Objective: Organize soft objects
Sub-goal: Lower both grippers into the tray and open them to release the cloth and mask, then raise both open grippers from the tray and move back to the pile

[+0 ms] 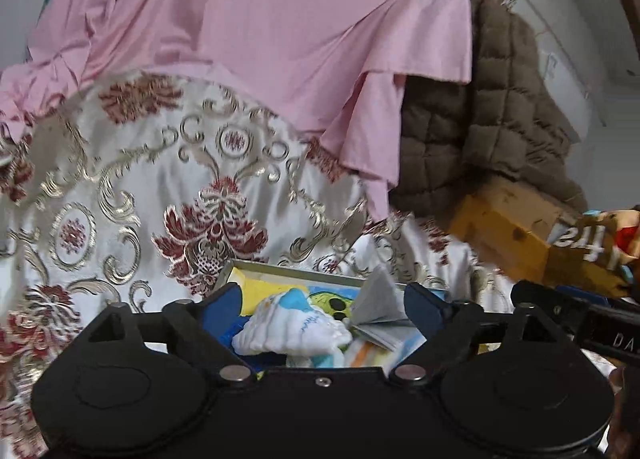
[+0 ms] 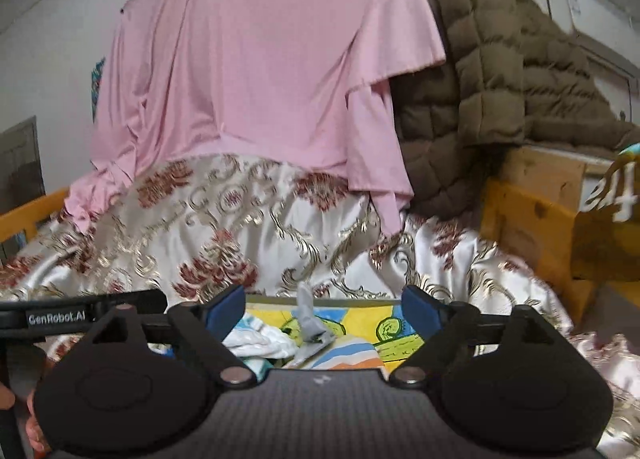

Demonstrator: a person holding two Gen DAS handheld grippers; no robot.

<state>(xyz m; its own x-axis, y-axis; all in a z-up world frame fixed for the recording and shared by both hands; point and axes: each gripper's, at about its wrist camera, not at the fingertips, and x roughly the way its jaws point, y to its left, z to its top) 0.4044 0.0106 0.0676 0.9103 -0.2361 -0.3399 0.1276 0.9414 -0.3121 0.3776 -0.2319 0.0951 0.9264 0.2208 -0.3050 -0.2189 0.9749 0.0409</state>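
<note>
**Soft items in box, grippers empty**

Both the left gripper and right gripper stand with jaws wide apart, nothing between them. A white-and-blue soft cloth and a grey folded piece lie in the colourful box on the patterned bedspread. Judged partly done: the pink garment and brown quilted jacket remain draped behind. Legible: "GenRobot.AI" on the left gripper's body, seen from the right wrist.

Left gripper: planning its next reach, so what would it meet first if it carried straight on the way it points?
Probably the shiny floral bedspread, past the white folded cloth low between the open left gripper's fingers. Depth is unclear.
</note>
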